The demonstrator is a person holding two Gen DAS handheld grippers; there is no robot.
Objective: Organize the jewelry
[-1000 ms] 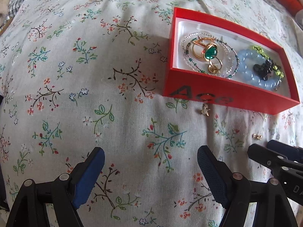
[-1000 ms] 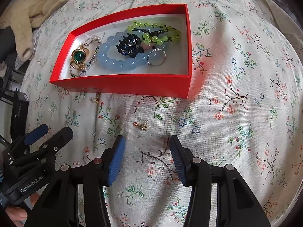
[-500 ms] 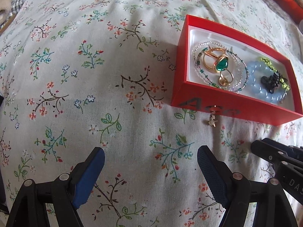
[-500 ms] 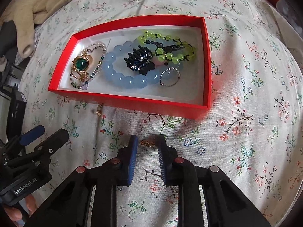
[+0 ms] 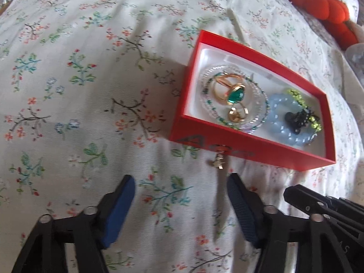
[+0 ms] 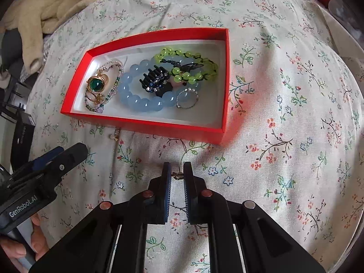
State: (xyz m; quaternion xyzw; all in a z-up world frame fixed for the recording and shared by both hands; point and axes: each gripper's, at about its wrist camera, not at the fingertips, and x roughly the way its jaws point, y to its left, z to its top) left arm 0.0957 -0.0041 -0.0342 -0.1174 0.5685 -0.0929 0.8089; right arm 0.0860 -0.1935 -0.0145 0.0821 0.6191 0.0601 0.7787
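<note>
A red box (image 5: 250, 152) (image 6: 147, 125) lies on the floral cloth. It holds a green-stone gold ring (image 6: 96, 84), a blue bead bracelet (image 6: 141, 100), a dark hair claw (image 6: 154, 82), a green bead bracelet (image 6: 188, 66) and a silver ring (image 6: 186, 100). My right gripper (image 6: 177, 166) points down in front of the box, its jaws closing with a small gold earring (image 6: 177, 175) pinched between the pads. A star charm (image 5: 219, 162) (image 6: 115, 135) rests against the box's front wall. Just short of it, my left gripper (image 5: 179, 179) is closing, with only cloth between its jaws.
A cream cloth (image 6: 52, 6) lies at the far left and an orange plush (image 5: 325, 6) at the far right. Dark boxes (image 6: 22, 125) stand off the left edge of the bed. A person's hand (image 6: 34, 238) holds the left gripper's handle.
The right jaws have come together around the gold earring on the cloth. The left jaws have narrowed, and the left gripper has swung toward the star charm.
</note>
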